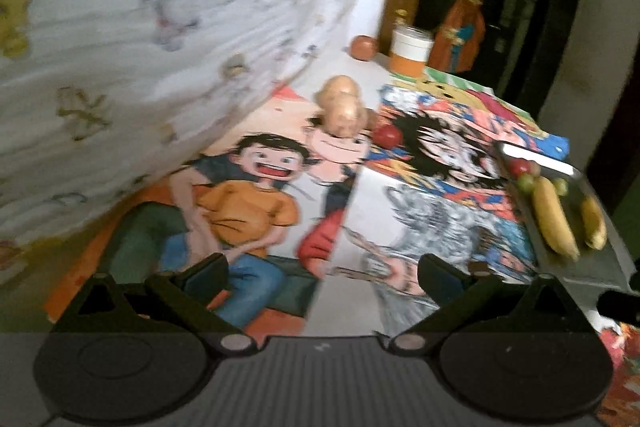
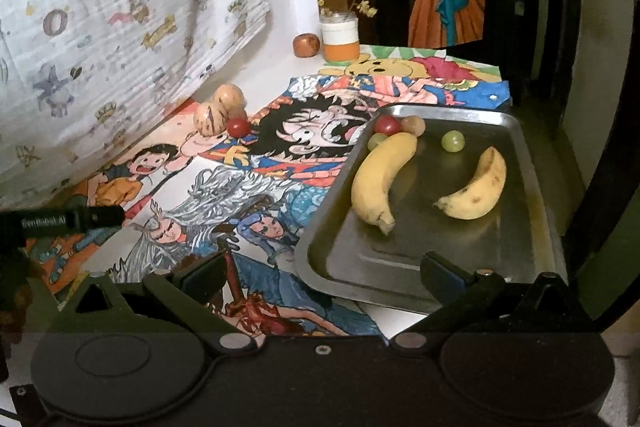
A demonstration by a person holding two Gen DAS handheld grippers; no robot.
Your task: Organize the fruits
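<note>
A steel tray [image 2: 532, 187] on the table's right holds two bananas [image 2: 380, 179] [image 2: 476, 187], a red grape [image 2: 387, 125], a pale grape [image 2: 414, 125] and green grapes [image 2: 453, 141]. Two tan round fruits [image 2: 212, 119] and a red grape [image 2: 239, 127] lie on the cartoon posters at the back left; they also show in the left wrist view [image 1: 342, 111]. My left gripper [image 1: 324, 277] is open and empty above the posters. My right gripper [image 2: 324, 277] is open and empty at the tray's near left corner. The tray shows in the left wrist view [image 1: 576, 223].
A brown round fruit [image 2: 306, 45] and a white-and-orange jar [image 2: 341, 37] with dried flowers stand at the back by the wall. A patterned white cloth [image 2: 120, 27] hangs along the left. The left gripper's body [image 2: 60, 219] shows at the left edge.
</note>
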